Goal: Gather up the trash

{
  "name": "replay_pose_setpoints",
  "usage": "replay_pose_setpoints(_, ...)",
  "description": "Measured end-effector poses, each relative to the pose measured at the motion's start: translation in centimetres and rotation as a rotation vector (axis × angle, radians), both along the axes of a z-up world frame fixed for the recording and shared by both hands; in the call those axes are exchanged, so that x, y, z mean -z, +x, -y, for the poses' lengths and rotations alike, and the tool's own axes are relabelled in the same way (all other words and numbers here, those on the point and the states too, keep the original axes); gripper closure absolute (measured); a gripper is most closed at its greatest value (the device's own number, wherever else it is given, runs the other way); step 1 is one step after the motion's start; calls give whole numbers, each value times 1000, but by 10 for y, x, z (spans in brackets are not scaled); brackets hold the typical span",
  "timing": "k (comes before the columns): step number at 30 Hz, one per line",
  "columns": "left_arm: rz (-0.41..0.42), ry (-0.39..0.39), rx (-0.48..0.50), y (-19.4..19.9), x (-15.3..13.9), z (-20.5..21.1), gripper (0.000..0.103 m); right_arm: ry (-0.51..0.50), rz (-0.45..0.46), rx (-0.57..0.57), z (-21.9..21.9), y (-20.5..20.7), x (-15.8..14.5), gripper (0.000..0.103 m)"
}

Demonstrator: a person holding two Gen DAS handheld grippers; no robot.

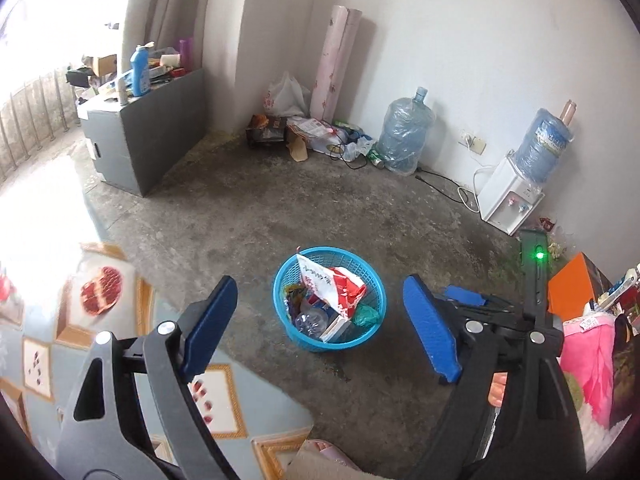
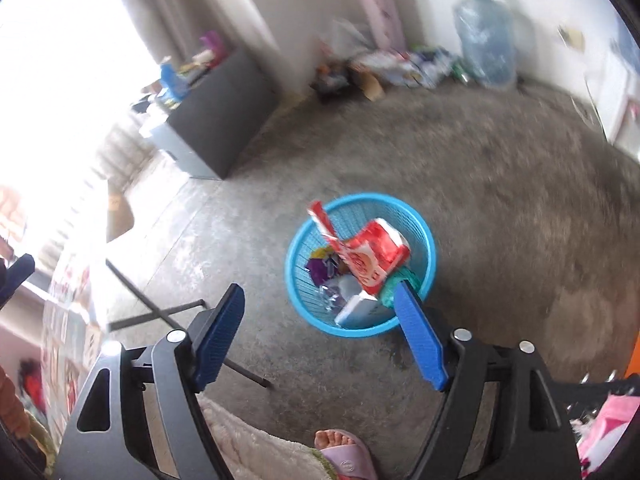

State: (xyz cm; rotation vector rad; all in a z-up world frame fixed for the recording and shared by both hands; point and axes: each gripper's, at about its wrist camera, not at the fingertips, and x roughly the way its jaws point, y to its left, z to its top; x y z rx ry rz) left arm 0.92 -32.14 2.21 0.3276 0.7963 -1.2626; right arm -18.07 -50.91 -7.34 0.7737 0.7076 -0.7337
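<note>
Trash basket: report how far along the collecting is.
Done: the blue basket on the floor already holds a red and white wrapper, a clear plastic bottle and other bits. In hand: nothing; the left gripper and right gripper both have their jaws open and empty. Left: litter still lies along the far wall beside the water jug.

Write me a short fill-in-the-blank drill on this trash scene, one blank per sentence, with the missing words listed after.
1. The blue basket stands on the bare ____ floor.
2. Neither the left hand-held gripper nor the right hand-held gripper holds anything; both sets of jaws stand ____.
3. The red and white package sticks up above the basket's ____.
4. A large water jug sits upside down on the white ____ by the wall.

Missing words: concrete; open; rim; dispenser
</note>
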Motion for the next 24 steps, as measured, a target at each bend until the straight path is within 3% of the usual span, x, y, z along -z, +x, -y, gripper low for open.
replay_pose_setpoints(5,32,-26,-142,0,-18,-78,19,-89,22,-114,-46,14,-33,19)
replay_pose_setpoints(13,49,-65,-333,-5,-27,-181,14,-135,20,-255,-108,49,-52,19)
replay_pose_setpoints(17,62,-87,-428,-6,-32,-227,11,-194,56,-320,-147,64,-71,13)
replay_pose_setpoints(24,123,-84,-510,-15,-36,-269,9,-223,110,-444,-204,87,-92,8)
